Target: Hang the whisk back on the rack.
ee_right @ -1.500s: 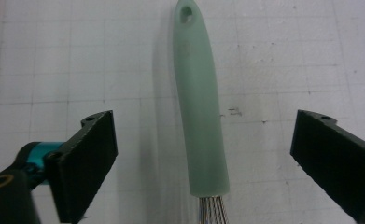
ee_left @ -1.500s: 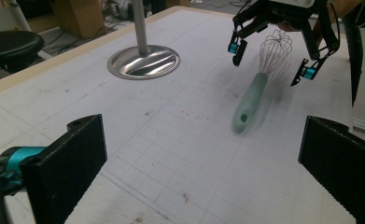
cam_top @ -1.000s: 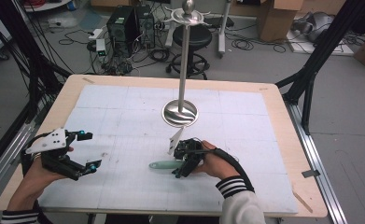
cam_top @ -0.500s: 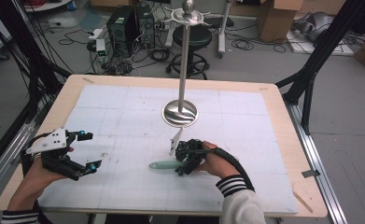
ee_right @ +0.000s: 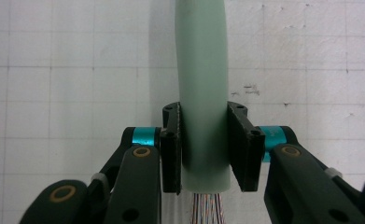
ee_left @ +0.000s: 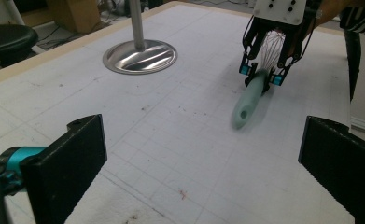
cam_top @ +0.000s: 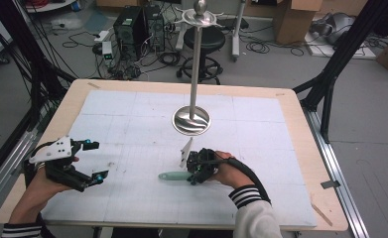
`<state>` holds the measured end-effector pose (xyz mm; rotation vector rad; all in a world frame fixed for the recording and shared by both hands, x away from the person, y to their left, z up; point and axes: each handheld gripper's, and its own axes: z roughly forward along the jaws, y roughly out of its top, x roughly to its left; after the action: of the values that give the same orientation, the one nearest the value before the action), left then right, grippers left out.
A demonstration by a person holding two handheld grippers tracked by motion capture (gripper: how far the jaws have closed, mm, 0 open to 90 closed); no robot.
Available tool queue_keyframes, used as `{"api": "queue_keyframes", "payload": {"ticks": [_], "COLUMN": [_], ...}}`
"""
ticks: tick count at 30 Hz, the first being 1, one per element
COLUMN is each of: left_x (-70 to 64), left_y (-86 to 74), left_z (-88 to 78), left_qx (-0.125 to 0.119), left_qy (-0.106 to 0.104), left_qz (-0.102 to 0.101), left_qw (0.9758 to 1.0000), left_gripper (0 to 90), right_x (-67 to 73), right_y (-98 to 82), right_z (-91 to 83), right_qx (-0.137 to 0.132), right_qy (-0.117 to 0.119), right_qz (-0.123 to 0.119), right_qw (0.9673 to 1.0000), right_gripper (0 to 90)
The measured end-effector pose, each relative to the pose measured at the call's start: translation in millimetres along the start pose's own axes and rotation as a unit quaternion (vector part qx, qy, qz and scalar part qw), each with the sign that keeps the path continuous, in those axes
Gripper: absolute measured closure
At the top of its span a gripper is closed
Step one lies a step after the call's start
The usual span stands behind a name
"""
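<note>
Own left tongs [ee_left: 203, 163] wide apart at bottom corners, nothing between. Ahead, right tongs [ee_left: 264, 77] point down, clamped on the wire end of a whisk [ee_left: 250, 100] with pale green handle. Handle lies on the tabletop [ee_left: 171, 140], free end this way. Steel stand [ee_left: 139, 55] upper left, round base flat on the gridded mat, well apart from whisk.

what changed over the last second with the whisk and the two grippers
The right gripper has just been closing its jaws and is now shut on the whisk, pads pressing both sides of its pale green handle near the wire end. The whisk lies where it did on the table. The left gripper stays open and in place at the left, and the metal stand has not moved.
</note>
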<state>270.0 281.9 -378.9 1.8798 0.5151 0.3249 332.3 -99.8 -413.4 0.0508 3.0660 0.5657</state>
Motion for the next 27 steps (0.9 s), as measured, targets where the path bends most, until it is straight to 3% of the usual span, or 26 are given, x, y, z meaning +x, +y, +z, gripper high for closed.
{"api": "queue_keyframes", "payload": {"ticks": [4, 11, 17, 27], "left_x": [0.2, 0.4, 0.5, 0.7], "left_y": [-0.1, -0.3, -0.3, -0.4], "left_z": [-0.2, -0.2, -0.1, -0.1], "left_qx": [0.000, -0.001, 0.000, 0.000], "left_qy": [0.001, 0.002, 0.001, 0.003], "left_qz": [0.000, -0.001, -0.001, -0.002], "left_qw": [1.0000, 1.0000, 1.0000, 1.0000], "left_gripper": [1.7, 1.7, 1.7, 1.7], "right_x": [-0.8, -3.2, -6.0, -8.4], "right_y": [-1.0, -7.4, -15.3, -27.4], "right_z": [-2.9, -20.3, -36.9, -61.7], "right_qx": [-0.007, -0.047, -0.092, -0.135], "right_qy": [0.005, 0.006, 0.004, -0.004], "right_qz": [0.005, 0.018, 0.028, 0.043], "right_qw": [0.9999, 0.9987, 0.9953, 0.9899], "right_gripper": [69.0, 69.1, 69.2, 69.3]}}
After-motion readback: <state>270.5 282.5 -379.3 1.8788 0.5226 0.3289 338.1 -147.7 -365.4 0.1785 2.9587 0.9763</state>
